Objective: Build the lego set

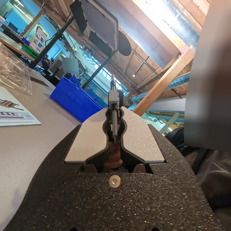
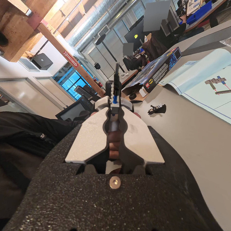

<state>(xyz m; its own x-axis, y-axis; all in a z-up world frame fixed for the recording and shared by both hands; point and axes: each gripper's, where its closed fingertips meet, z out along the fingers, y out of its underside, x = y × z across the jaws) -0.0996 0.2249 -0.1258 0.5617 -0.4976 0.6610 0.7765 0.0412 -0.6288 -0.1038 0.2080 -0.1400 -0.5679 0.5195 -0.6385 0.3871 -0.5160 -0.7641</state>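
My left gripper point(image 1: 114, 108) and right gripper point(image 2: 114, 108) both pinch one grey brick assembly point(image 2: 114, 98) aloft, seemingly mid-joining; blue bin point(image 1: 75, 98) far left; next calls for steady alignment.

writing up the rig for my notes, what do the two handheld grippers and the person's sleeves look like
Both grippers, left gripper and right gripper, look alike: a speckled black foam-textured body with one silver hex-socket screw at the centre, and two pale grey angular fingers with wavy dark inner edges. No cables show. The person wears a black sleeve.
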